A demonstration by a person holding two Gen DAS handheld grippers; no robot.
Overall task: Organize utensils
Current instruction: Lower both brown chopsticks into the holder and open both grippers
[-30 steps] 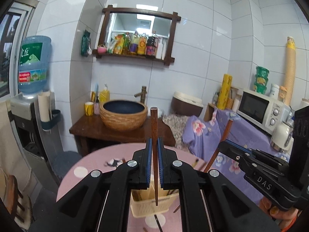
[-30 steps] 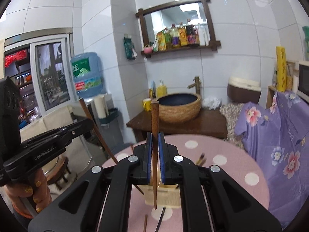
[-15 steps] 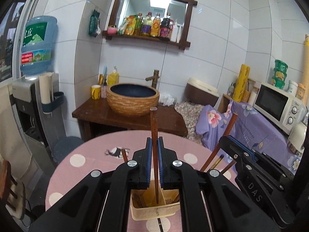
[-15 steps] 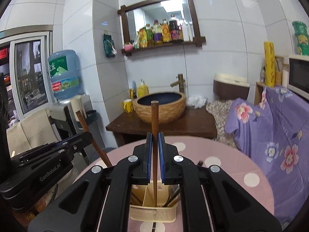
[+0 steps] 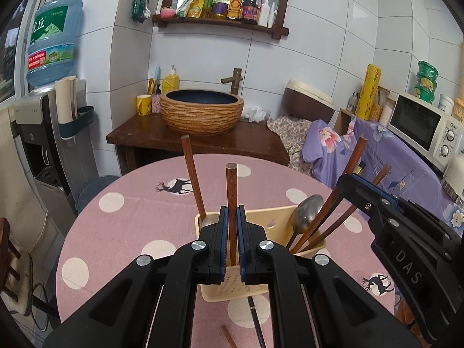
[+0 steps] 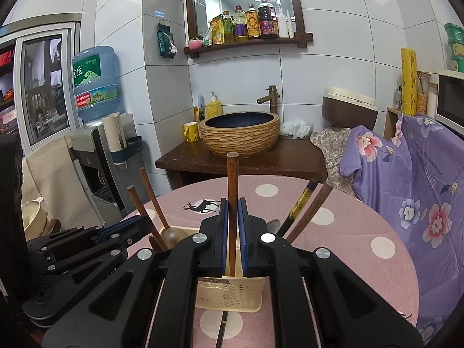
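The left tongs (image 5: 231, 226) pinch a wooden chopstick (image 5: 231, 200) upright, its lower end inside the cream utensil caddy (image 5: 255, 282). The right tongs (image 6: 232, 226) clamp another wooden chopstick (image 6: 232, 191) upright over the same caddy. A metal spoon (image 5: 306, 213) and more chopsticks lean in its compartments. It stands on the pink polka-dot table (image 5: 130, 220).

Light: bright, even, from a ceiling lamp I see reflected in the mirror (image 6: 246, 0).
Glare: soft sheen on wall tiles (image 5: 319, 29).
Edges: my fisheye bends them, corners black.
Focus: sharp.
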